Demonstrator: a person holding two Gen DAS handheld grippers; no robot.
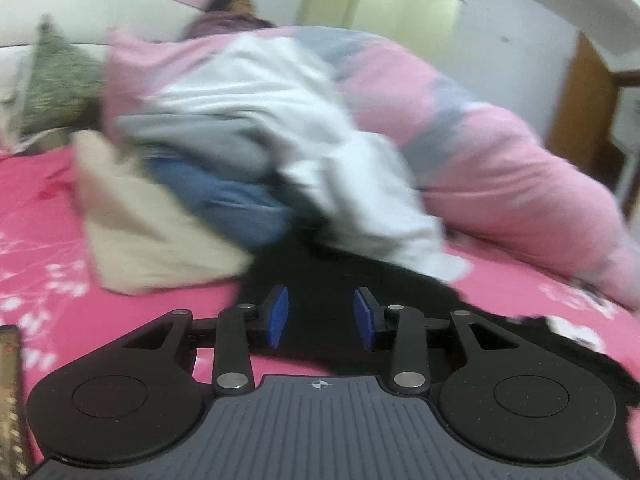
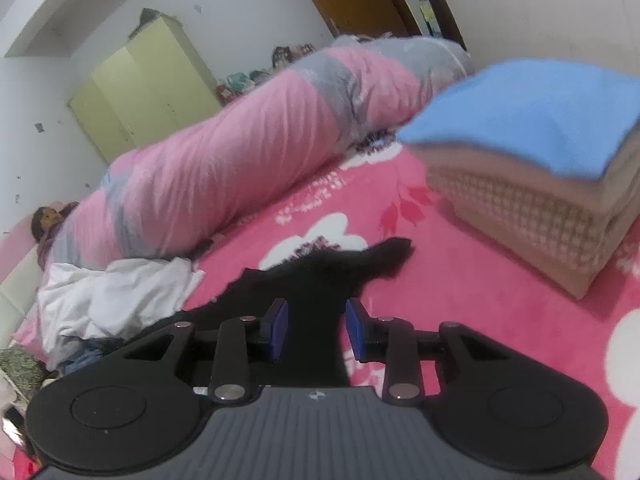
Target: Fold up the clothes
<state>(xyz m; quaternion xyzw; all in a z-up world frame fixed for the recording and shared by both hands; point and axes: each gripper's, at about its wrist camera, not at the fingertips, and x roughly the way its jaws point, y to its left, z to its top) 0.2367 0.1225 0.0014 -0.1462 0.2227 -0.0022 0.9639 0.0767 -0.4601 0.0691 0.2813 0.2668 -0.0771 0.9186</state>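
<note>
A black garment (image 1: 344, 280) lies spread on the pink bedsheet (image 1: 44, 240). My left gripper (image 1: 322, 316) hovers over its near part, blue pads apart and open, the cloth showing in the gap. In the right wrist view the same black garment (image 2: 320, 280) runs forward to a narrow end, perhaps a sleeve (image 2: 392, 254). My right gripper (image 2: 317, 330) is open too, its fingers either side of the black cloth. Whether the pads touch the fabric cannot be told.
Ahead of the left gripper is a blurred pile of white (image 1: 280, 112), grey and blue clothes (image 1: 224, 200) and a cream folded piece (image 1: 152, 240). A rolled pink and grey duvet (image 2: 224, 172) lies behind. A folded stack topped with blue (image 2: 536, 128) sits right. A person (image 1: 232, 8) rests at the headboard.
</note>
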